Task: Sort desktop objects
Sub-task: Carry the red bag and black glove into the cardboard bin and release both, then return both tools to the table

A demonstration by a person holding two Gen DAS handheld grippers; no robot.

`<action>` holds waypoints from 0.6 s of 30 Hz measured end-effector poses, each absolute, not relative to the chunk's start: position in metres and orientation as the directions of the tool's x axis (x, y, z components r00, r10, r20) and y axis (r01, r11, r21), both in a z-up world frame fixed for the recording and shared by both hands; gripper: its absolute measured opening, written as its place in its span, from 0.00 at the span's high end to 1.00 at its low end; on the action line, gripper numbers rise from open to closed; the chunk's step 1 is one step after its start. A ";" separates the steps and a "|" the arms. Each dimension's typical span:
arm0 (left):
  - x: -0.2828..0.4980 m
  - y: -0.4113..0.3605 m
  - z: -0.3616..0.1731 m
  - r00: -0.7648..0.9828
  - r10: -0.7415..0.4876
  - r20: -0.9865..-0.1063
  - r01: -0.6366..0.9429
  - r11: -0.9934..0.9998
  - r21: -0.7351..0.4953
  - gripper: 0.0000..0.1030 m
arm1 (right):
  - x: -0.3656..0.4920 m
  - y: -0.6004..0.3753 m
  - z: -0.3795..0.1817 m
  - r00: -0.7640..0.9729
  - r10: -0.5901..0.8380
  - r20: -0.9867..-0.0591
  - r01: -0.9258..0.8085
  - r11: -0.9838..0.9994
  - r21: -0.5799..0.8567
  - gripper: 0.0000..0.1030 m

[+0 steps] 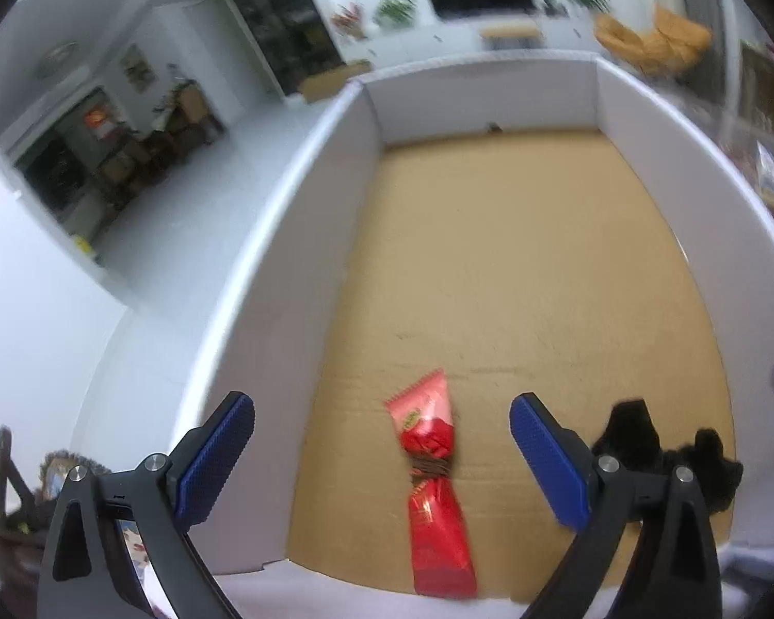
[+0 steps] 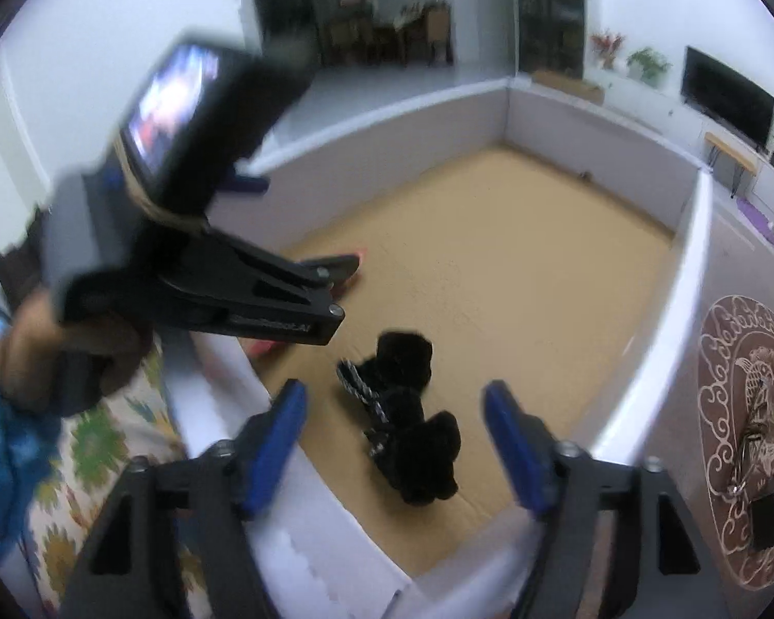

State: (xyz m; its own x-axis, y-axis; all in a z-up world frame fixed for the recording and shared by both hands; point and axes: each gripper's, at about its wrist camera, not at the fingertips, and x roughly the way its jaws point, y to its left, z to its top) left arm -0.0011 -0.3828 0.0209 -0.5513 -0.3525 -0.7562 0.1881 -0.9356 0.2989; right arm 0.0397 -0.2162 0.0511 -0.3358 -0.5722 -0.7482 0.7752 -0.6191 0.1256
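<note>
Hovering over the near edge of the box [image 1: 284,237]: left gripper [image 1: 382,456], jaws spread wide, nothing between the blue pads [image 1: 216,459].

Item 1. Left gripper. Released. The red packet [image 1: 436,485] lies on the cardboard floor directly ahead, centred between the fingers, long axis roughly in line with them. It is cinched at the middle by a dark band.

Item 2. Right gripper [image 2: 394,446]. Also released and empty. The black plush [image 2: 407,423] lies on the floor between and beyond its fingers, near the front wall. Whether it is a toy or a fabric bundle cannot be told; a striped cord shows at its side.

Item 3. Box. White walls, brown floor, otherwise bare apart from a small dark speck at the far wall. Packet and plush lie near one another, not touching.

Handling note, as judgement: each gripper looks poised over its own object, either just set down or about to be taken. If taking, lower squarely, close across the packet's banded waist rather than the slippery ends; grip the plush at its bulkiest part, clear of the cord. Keep fingers off the front wall.
</note>
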 end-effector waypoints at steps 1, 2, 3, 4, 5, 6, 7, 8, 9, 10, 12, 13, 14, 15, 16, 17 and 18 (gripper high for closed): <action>0.007 -0.382 0.025 -0.568 -0.345 -0.747 0.200 -0.939 0.281 0.01 | 0.036 -0.209 0.053 -0.350 -0.589 -0.729 0.771 -0.623 0.133 0.10; 0.011 -0.382 0.030 -0.586 -0.334 -0.738 0.215 -0.942 0.256 0.00 | 0.038 -0.200 0.060 -0.368 -0.604 -0.708 0.767 -0.627 0.136 0.02; 0.015 -0.380 0.034 -0.601 -0.330 -0.728 0.227 -0.944 0.240 0.00 | 0.040 -0.192 0.066 -0.388 -0.616 -0.686 0.762 -0.633 0.137 0.00; 0.019 -0.377 0.040 -0.617 -0.325 -0.717 0.239 -0.945 0.223 0.00 | 0.041 -0.177 0.074 -0.409 -0.626 -0.664 0.754 -0.641 0.140 0.00; 0.024 -0.373 0.047 -0.636 -0.310 -0.707 0.246 -0.950 0.195 0.00 | 0.042 -0.168 0.078 -0.421 -0.628 -0.655 0.747 -0.649 0.142 0.00; 0.031 -0.366 0.053 -0.659 -0.281 -0.698 0.240 -0.958 0.159 0.00 | 0.042 -0.155 0.082 -0.439 -0.625 -0.645 0.734 -0.664 0.143 0.00; 0.037 -0.358 0.060 -0.684 -0.246 -0.687 0.228 -0.966 0.120 0.00 | 0.041 -0.135 0.085 -0.467 -0.616 -0.634 0.712 -0.687 0.143 0.00; 0.045 -0.343 0.068 -0.704 -0.221 -0.675 0.214 -0.972 0.094 0.00 | 0.041 -0.118 0.086 -0.491 -0.608 -0.624 0.693 -0.706 0.143 0.00; 0.050 -0.332 0.076 -0.726 -0.189 -0.661 0.193 -0.979 0.068 0.00 | 0.040 -0.105 0.089 -0.509 -0.602 -0.615 0.680 -0.720 0.142 0.00; 0.055 -0.319 0.085 -0.748 -0.156 -0.645 0.166 -0.985 0.046 0.00 | 0.038 -0.082 0.088 -0.543 -0.579 -0.609 0.646 -0.751 0.138 0.00; 0.063 -0.290 0.103 -0.779 -0.088 -0.621 0.100 -0.995 0.016 0.00 | 0.030 -0.041 0.081 -0.596 -0.520 -0.611 0.574 -0.809 0.128 0.00; 0.065 -0.272 0.110 -0.789 -0.045 -0.613 0.057 -0.998 -0.001 0.00 | 0.024 -0.013 0.070 -0.627 -0.462 -0.628 0.515 -0.850 0.111 0.00; 0.069 -0.254 0.116 -0.794 0.002 -0.608 0.010 -1.000 -0.017 0.00 | 0.020 0.006 0.066 -0.641 -0.419 -0.643 0.477 -0.874 0.093 0.00; 0.067 -0.234 0.120 -0.796 0.047 -0.604 -0.035 -0.999 -0.031 0.00 | 0.017 0.027 0.055 -0.656 -0.355 -0.666 0.425 -0.903 0.063 0.00; 0.069 -0.214 0.125 -0.793 0.094 -0.601 -0.086 -0.995 -0.042 0.00 | 0.013 0.051 0.042 -0.661 -0.283 -0.695 0.361 -0.932 0.036 0.00; 0.074 -0.190 0.128 -0.786 0.139 -0.603 -0.139 -0.989 -0.047 0.00 | 0.009 0.075 0.030 -0.655 -0.223 -0.722 0.302 -0.953 0.021 0.00; 0.076 -0.169 0.128 -0.775 0.177 -0.607 -0.186 -0.981 -0.049 0.00 | 0.010 0.096 0.024 -0.648 -0.194 -0.737 0.267 -0.964 0.019 0.00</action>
